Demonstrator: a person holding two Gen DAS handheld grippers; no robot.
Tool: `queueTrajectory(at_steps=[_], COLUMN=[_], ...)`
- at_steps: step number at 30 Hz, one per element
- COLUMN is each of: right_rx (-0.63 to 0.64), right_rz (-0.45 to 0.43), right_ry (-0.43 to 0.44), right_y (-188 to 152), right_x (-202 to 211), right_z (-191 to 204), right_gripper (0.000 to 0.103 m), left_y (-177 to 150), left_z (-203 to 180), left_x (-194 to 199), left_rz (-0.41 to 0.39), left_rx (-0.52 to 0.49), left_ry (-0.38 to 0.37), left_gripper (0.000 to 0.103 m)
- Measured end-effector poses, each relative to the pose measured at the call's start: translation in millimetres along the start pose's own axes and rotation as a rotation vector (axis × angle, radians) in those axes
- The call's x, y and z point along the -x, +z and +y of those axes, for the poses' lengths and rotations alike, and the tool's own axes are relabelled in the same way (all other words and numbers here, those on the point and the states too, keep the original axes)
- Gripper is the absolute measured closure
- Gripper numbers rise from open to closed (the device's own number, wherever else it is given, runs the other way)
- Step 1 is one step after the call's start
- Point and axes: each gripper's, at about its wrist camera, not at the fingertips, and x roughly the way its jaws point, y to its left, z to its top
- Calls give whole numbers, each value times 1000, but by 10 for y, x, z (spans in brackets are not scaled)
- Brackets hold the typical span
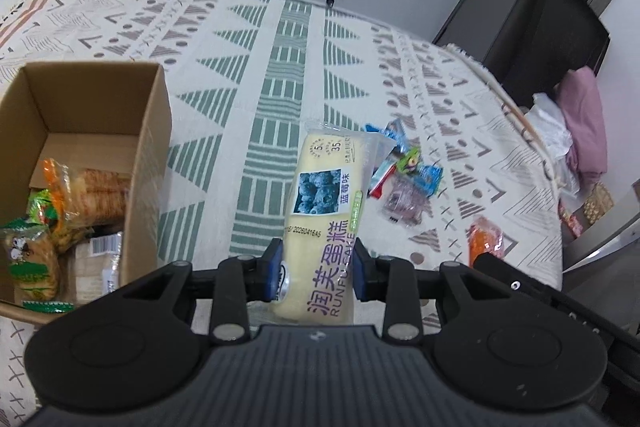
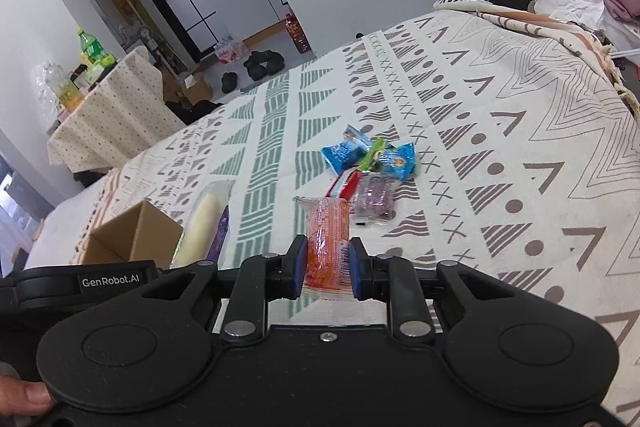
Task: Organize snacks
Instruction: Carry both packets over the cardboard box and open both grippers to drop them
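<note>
the left gripper (image 1: 318,273) was clamped on the low end of the blueberry cake pack (image 1: 324,215), held just right of the cardboard box (image 1: 146,163), so that long soft pack could've sagged, pivoted or clipped the box wall going in. the right gripper (image 2: 327,273) pinched the orange snack packet (image 2: 327,239) above the patterned cloth (image 2: 500,147), and slick wrap might've slipped.

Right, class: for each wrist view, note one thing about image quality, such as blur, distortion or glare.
Left wrist view: fisheye bends the patterned cloth into a dome; the cardboard box looks slightly soft, while the print on the cake packet in the left gripper reads sharply. Right wrist view: the orange snack packet in the right gripper shows wrapper glare; room lines curve.
</note>
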Motion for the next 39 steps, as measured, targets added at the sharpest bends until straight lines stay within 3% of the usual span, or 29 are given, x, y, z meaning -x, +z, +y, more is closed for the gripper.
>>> queueTrajectory(at_steps=[21, 39], right_rx=[24, 52], right_rz=[-44, -10], right_ry=[77, 138], right_y=[151, 100], right_x=[105, -152], right_z=[805, 1439], right_gripper=[81, 81], left_y=[265, 398], left_z=[471, 1084], left_x=[690, 816], left_rz=[-172, -211], left_rx=[115, 237], left_ry=[-18, 24], left_gripper=[70, 70])
